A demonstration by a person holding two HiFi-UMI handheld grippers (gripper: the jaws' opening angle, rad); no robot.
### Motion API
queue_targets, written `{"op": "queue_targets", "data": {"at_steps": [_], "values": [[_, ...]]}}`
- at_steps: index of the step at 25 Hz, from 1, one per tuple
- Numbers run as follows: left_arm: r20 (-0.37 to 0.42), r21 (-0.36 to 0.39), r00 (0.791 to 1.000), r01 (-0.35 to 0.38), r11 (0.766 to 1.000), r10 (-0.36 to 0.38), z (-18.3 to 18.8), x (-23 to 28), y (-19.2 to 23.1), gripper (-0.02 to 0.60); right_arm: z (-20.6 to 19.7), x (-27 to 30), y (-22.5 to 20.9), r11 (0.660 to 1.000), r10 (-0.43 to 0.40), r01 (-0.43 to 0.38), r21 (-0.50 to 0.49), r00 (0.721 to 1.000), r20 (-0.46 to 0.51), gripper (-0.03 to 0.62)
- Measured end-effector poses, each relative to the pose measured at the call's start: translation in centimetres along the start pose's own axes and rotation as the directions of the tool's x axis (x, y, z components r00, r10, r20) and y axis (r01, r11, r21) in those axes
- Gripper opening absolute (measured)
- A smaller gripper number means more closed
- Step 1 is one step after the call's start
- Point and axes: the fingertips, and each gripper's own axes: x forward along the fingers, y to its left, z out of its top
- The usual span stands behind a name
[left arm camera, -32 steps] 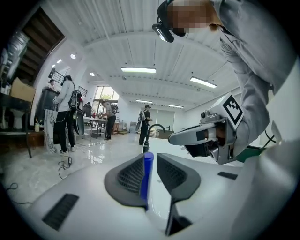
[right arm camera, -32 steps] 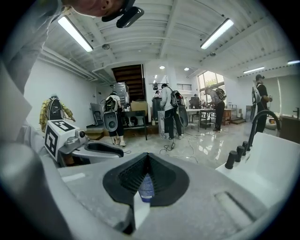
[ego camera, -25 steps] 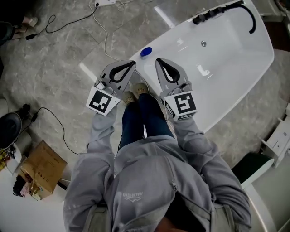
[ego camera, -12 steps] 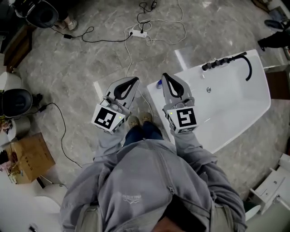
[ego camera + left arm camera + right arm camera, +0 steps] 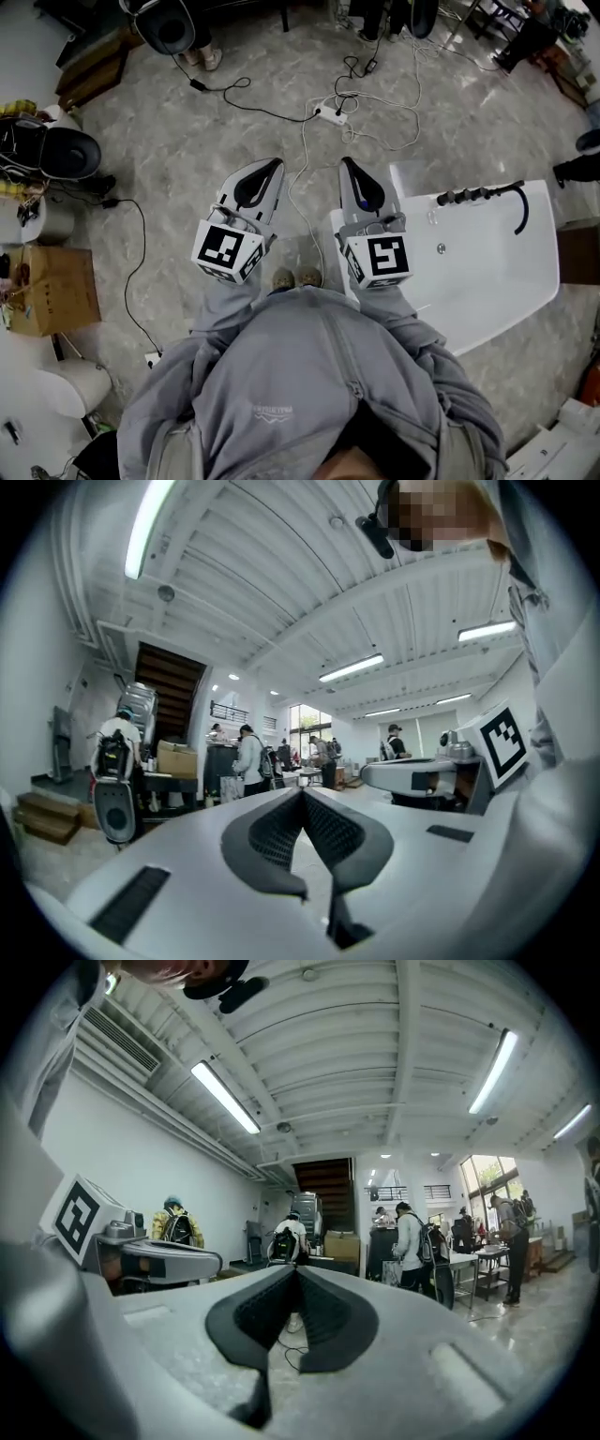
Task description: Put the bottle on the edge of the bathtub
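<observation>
Blue-capped bottle (image 5: 364, 201), mostly hidden

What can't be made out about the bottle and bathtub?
bottle: head view, at most a blue speck shows through the right tool; its seat on the rim is unreadable.
bathtub near-left corner: head view, covered by that tool.
Both gripper views: aimed level at the room; bathtub and bottle out of frame.

White bathtub (image 5: 492, 295), grey floor (image 5: 187, 122), perhaps blue bottle (image 5: 363, 199)

Left gripper (image 5: 274, 166), right gripper (image 5: 349, 165) (fingers (image 5: 270, 836) together)
</observation>
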Motion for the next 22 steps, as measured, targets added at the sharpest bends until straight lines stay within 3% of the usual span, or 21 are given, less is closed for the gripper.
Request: {"op": "queue_targets", "data": {"at_steps": [5,11,16,22], "values": [[0.018,0.084,0.983,-0.181,0.98,0.18,2.3,-2.9,2.4,0.006,1.8,0.8,1.4,1.0,0.021,-0.021,-0.004,0.999,0.034,0.002],[0.068,0.075,0.944,-0.327,0.942,0.323,4.0,-6.1,3.2,0.006,2.4,0.8,3.4,0.998,0.07,-0.07,0.007,0.997,0.031,0.002],[0.064,0.065,0.939,-0.341,0.938,0.337,3.8,-7.1,2.6,0.006,2.3,0.6,4.9,0.994,0.105,-0.105,0.005,0.994,0.027,0.002],[0.05,0.061,0.949,-0.314,0.947,0.312,2.9,-7.1,1.8,0.006,1.6,0.4,5.9,0.993,0.117,-0.117,-0.007,0.993,0.016,0.002]]}}
